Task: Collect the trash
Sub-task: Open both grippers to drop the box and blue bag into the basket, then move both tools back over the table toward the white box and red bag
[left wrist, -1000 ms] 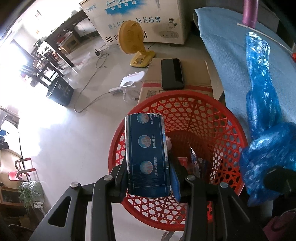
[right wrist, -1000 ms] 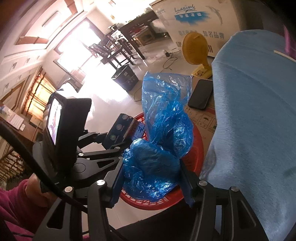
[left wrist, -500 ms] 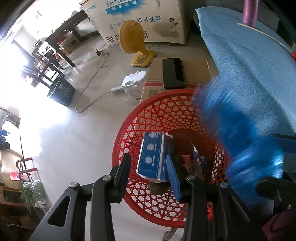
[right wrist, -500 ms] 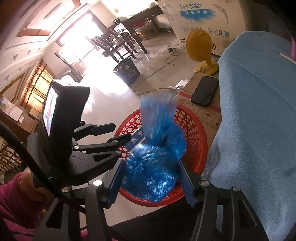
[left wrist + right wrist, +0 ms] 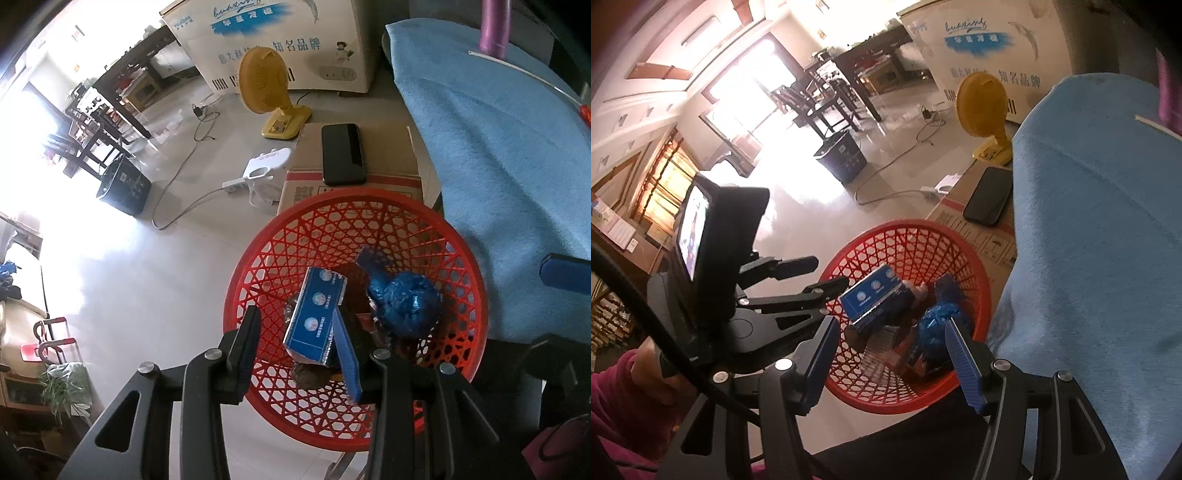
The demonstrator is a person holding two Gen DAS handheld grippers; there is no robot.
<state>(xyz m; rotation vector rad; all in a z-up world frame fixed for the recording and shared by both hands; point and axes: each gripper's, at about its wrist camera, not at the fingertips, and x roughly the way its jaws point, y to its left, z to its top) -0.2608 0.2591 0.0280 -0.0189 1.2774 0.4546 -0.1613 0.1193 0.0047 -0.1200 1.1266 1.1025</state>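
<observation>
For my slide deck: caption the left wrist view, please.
Box and blue bag lie in the red basket below empty left tongs.

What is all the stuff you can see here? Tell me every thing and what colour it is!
basket: one, red, on the floor beside the blue cloth.
box: one, dark blue, lying in the basket.
plastic bag: one, blue, crumpled, in the basket beside the box.
phone: one, black, on the cardboard carton.
cardboard carton: one, brown, behind the basket.
fan: one, yellow, on the floor.
power strip: one, white, on the floor, with a cable.
bin: one, black, on the floor near the window light.
chest freezer: one, white with blue print, at the back.
blue cloth: one, light blue, right of the basket.
left gripper: black, jaws apart, empty, above the basket.
right gripper: black, jaws opening, empty, above the basket.
hand: one, holding the left gripper.
</observation>
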